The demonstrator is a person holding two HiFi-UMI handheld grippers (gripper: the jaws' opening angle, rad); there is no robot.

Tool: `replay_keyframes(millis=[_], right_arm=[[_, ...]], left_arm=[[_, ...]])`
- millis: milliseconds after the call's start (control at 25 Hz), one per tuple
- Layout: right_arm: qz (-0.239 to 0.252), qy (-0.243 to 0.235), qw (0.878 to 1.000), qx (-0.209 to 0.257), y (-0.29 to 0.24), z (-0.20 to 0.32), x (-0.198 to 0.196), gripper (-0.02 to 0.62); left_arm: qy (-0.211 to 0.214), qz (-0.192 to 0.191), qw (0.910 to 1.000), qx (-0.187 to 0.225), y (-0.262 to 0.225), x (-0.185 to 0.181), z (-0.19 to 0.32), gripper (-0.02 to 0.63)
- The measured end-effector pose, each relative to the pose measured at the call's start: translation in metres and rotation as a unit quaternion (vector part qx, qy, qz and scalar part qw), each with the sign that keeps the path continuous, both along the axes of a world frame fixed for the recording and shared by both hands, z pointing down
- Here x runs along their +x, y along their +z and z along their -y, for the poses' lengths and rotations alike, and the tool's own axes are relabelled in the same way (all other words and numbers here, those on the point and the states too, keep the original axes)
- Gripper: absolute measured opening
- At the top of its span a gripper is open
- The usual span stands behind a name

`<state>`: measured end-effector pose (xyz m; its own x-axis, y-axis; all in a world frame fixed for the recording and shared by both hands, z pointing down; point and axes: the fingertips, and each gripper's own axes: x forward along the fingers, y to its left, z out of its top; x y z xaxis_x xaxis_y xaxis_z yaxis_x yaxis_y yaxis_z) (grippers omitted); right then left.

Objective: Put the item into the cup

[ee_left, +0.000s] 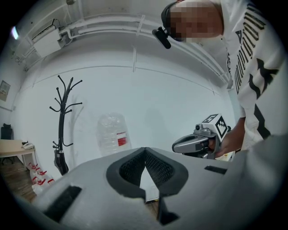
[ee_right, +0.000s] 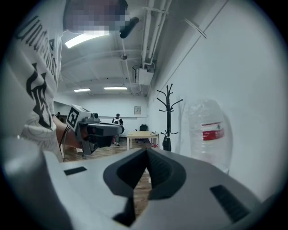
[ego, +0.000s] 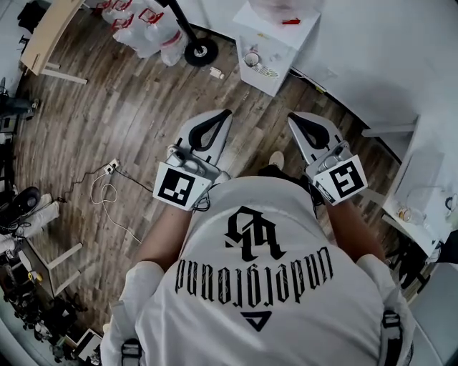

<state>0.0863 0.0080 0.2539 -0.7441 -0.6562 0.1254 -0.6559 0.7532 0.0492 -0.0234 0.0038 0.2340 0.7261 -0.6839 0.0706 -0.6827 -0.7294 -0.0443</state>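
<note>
I stand over a wooden floor and hold both grippers level in front of my chest. My left gripper [ego: 226, 113] is shut and empty, its tips meeting [ee_left: 145, 149]. My right gripper [ego: 292, 117] is shut too, with nothing between its pads [ee_right: 147, 151]. Each gripper view shows the other gripper beside it: the right gripper [ee_left: 198, 143] and the left gripper [ee_right: 96, 130]. Ahead stands a small white table [ego: 275, 71] with a round cup-like thing [ego: 252, 59] on it. A small red item [ego: 290, 21] lies further back. Both are well beyond the grippers.
A coat stand [ego: 200, 51] [ee_left: 63, 126] [ee_right: 168, 117] stands by the white wall, next to a big water bottle [ee_left: 112, 132] [ee_right: 209, 134]. Packs of bottles [ego: 143, 25] and a wooden desk [ego: 46, 32] are at the far left. Cables [ego: 107, 189] lie on the floor. Another white table [ego: 422, 207] is at the right.
</note>
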Motion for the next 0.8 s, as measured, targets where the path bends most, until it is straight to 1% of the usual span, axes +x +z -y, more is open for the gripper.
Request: replay_keyframes(millis=[280,440,600,800], right_arm=[[-0.003,0.033,0.999,0.005,-0.01,-0.042,-0.069,0.005],[0.0,0.056,0.998,0.011,-0.018,-0.071,-0.102,0.005],[0.004,0.079,0.997,0.015,-0.019,-0.102,-0.123,0.005],[0.001,0.088,0.996,0.016,-0.023,-0.132,-0.137,0.005]], left_arm=[[0.021,-0.008,0.9997,0.01,-0.009,-0.084,-0.041,0.008],[0.04,-0.008,0.9991,0.008,-0.011,-0.122,-0.067,0.008],[0.063,-0.01,0.998,0.007,-0.009,-0.147,-0.094,0.008],[0.07,-0.013,0.9974,0.006,-0.008,-0.163,-0.116,0.008]])
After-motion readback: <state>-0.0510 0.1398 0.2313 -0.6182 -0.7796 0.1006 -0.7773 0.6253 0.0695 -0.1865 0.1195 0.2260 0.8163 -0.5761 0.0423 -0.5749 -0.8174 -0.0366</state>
